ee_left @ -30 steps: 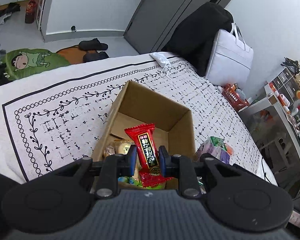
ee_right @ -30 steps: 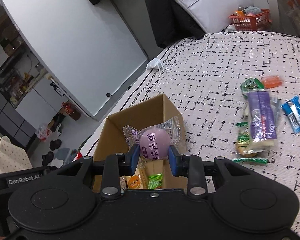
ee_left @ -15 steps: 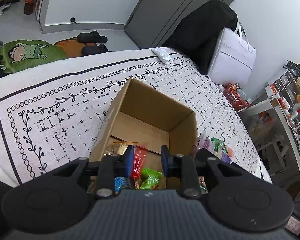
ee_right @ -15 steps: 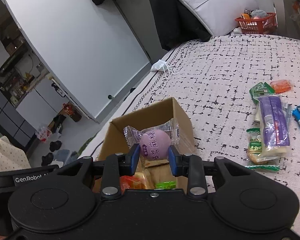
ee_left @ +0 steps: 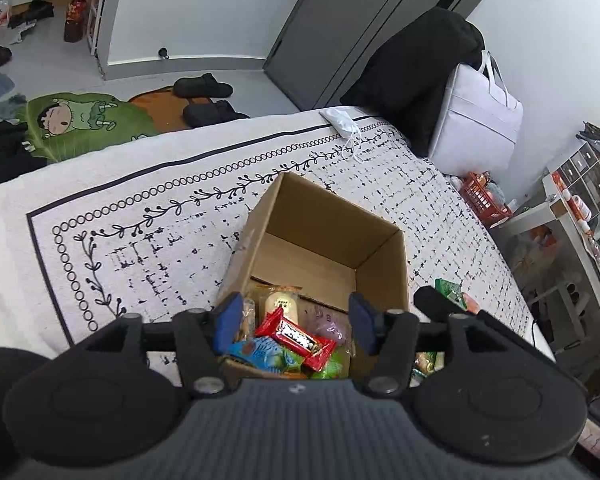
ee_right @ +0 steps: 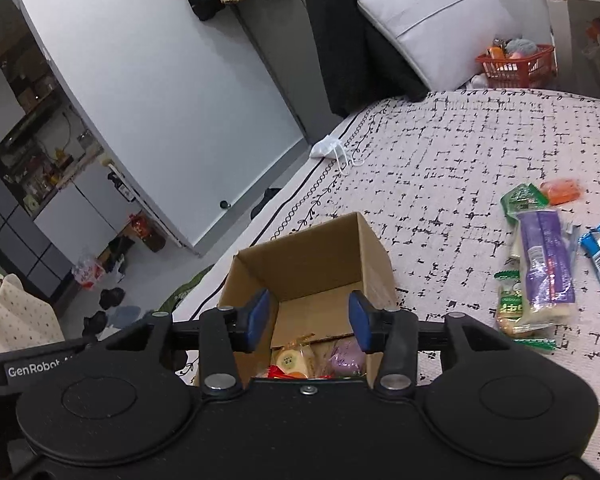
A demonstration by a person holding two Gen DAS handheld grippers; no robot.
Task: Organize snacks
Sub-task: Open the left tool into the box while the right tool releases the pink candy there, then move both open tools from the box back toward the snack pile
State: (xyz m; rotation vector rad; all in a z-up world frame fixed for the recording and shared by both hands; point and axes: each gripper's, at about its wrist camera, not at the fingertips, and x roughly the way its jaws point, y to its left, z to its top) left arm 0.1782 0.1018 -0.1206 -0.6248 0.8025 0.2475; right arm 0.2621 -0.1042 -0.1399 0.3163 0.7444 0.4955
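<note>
An open cardboard box (ee_left: 328, 216) (ee_right: 312, 256) stands on the patterned bed cover. Both grippers hover over its near end. My left gripper (ee_left: 294, 322) is opening, with nothing pressed between its blue pads. Below it in the box lie a red snack packet (ee_left: 296, 338), a blue packet (ee_left: 256, 354) and a purple round snack (ee_left: 326, 324). My right gripper (ee_right: 308, 322) is opening too, and its pads are bare. The purple round snack (ee_right: 346, 358) lies in the box beside a yellow pastry (ee_right: 292, 360). Several loose snacks, among them a long purple packet (ee_right: 544, 256), lie on the cover to the right.
A white face mask (ee_left: 342, 120) (ee_right: 328, 148) lies near the bed's far edge. A white bag (ee_left: 476, 116) and a dark garment (ee_left: 412, 64) stand beyond it. A red basket (ee_right: 516, 66) is at the back right. Slippers (ee_left: 204, 86) and a green mat (ee_left: 80, 120) lie on the floor.
My left gripper let go of the red packet, which dropped into the box. My right gripper released the purple round snack, which now lies in the box. Both sets of jaws stand wider.
</note>
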